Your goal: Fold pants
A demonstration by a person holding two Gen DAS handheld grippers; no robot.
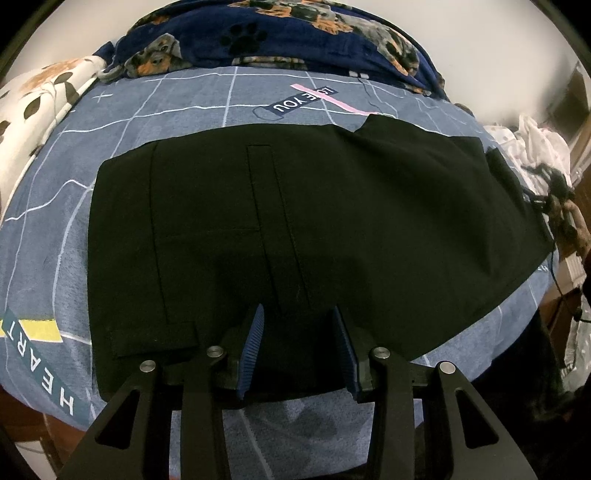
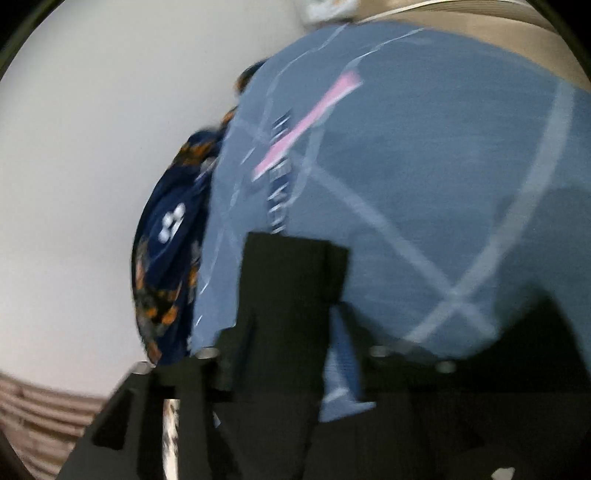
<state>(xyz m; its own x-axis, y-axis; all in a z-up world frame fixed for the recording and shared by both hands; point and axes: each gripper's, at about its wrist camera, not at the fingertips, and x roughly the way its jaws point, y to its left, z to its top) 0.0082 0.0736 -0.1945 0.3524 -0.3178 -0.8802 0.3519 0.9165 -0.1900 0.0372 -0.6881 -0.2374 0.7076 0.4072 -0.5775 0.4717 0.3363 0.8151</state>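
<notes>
Black pants [image 1: 295, 206] lie folded flat across a blue-grey bed sheet [image 1: 184, 103], seams running away from me. My left gripper [image 1: 299, 314] points down over their near edge. Its blue ribbed pads [image 1: 255, 343] stand apart with flat black cloth under the gap, and nothing is pinched. The right wrist view is blurred. There a black flap of the pants [image 2: 291, 280] lies between the fingers of my right gripper [image 2: 295, 317] and hides the left finger. A strip of sheet shows between the cloth and the right pad [image 2: 341, 332], so the jaws stand open.
A navy dog-print blanket [image 1: 295, 33] is bunched along the far side of the bed, also seen as the navy blanket [image 2: 166, 240]. A white leaf-print cover [image 1: 44, 96] lies far left. White clothes [image 1: 532, 140] and dark cables sit off the bed's right edge. A pale wall [image 2: 74, 147] stands behind.
</notes>
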